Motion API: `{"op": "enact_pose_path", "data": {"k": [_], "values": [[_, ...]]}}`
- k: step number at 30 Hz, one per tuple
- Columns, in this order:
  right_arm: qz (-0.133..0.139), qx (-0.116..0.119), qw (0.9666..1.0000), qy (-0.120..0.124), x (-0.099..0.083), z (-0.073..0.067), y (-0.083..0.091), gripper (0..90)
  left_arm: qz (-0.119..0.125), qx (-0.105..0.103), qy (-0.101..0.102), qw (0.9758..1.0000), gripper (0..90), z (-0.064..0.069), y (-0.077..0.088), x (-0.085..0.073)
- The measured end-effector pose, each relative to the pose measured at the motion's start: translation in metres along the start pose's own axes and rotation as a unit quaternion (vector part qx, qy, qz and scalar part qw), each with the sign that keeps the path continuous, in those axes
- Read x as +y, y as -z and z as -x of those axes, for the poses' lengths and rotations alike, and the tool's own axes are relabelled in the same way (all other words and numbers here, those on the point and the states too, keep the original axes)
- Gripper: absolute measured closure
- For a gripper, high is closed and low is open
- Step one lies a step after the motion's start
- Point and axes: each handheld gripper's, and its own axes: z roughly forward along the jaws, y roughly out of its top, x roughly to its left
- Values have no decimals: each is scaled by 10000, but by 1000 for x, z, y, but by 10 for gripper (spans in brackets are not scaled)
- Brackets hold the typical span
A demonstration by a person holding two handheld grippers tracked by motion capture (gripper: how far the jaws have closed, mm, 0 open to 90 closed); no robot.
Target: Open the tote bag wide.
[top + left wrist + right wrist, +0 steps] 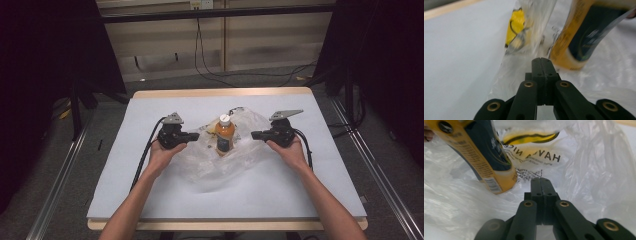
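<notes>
Orange plastic bottle with white cap (224, 135) lies on the crumpled clear plastic bag (210, 167), mid-table. Bag rests on the pale grey sheet (150, 200) covering the light wooden table (220, 92). Left gripper (195, 136) sits just left of the bottle, right gripper (254, 134) just right of it, both tips over the bag. Black cables (210, 70) run across the floor behind the table.

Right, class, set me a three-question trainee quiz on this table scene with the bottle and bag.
1. True or false: the bottle has a white cap.
2. What does the bottle rest on: A) clear plastic bag, B) metal tray, C) folded towel?
3. Fill in: in the high view, the left tool and right tool sit on ______ sides of the bottle.

Key: 1 true; 2 A; 3 opposite.
</notes>
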Motion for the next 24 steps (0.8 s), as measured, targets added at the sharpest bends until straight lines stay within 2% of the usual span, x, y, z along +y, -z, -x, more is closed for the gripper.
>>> {"op": "enact_pose_path", "data": {"k": [1,2,3,5,7,8,9,10,12,15,16,17,18,19,21,22,23,24], "values": [[93,-28,9999,-33,-1,-1,3,760,94,-31,-3,10000,864,1,3,0],[170,-108,9998,-62,-2,-3,6,747,109,-15,-10,9999,846,3,5,1],[220,-72,9997,-66,-2,-4,9,743,156,-29,-60,9999,841,5,9,1],[251,-121,9996,-48,-3,-6,13,659,280,35,-135,9995,794,9,13,2],[381,-152,9991,-61,-4,-9,18,541,358,68,-197,9991,746,13,18,1],[528,-205,9983,-98,-4,-13,22,447,449,108,-213,9987,692,16,21,0],[591,-291,9978,-74,-4,-15,24,387,449,108,-213,9987,678,16,21,0],[591,-291,9978,-74,-4,-15,24,387,483,124,-210,9985,678,16,23,-1],[675,-418,9968,-66,-4,-18,26,293,569,235,-223,9979,597,18,26,-2],[814,-577,9950,-102,-4,-23,30,126,584,334,-102,9977,428,20,29,-2],[892,-625,9940,-96,-4,-25,32,106,585,350,-91,9976,395,20,30,-3],[1064,-769,9913,2,-4,-28,35,47,595,416,-100,9973,327,22,32,-3],[1064,-769,9913,2,-4,-28,35,47,638,446,-107,9969,327,24,33,-3],[1170,-836,9896,-18,-5,-30,38,29,666,451,-76,9967,270,26,35,-3],[1426,-895,9857,103,-7,-35,46,17,692,446,-87,9966,161,29,38,-2],[1426,-895,9857,103,-7,-35,46,17,667,478,-105,9966,161,32,40,-3],[1454,-892,9853,84,-8,-36,49,12,753,386,-139,9963,137,36,42,-4],[1462,-885,9853,50,-10,-37,53,10,761,382,-181,9962,127,37,43,-4]]}}
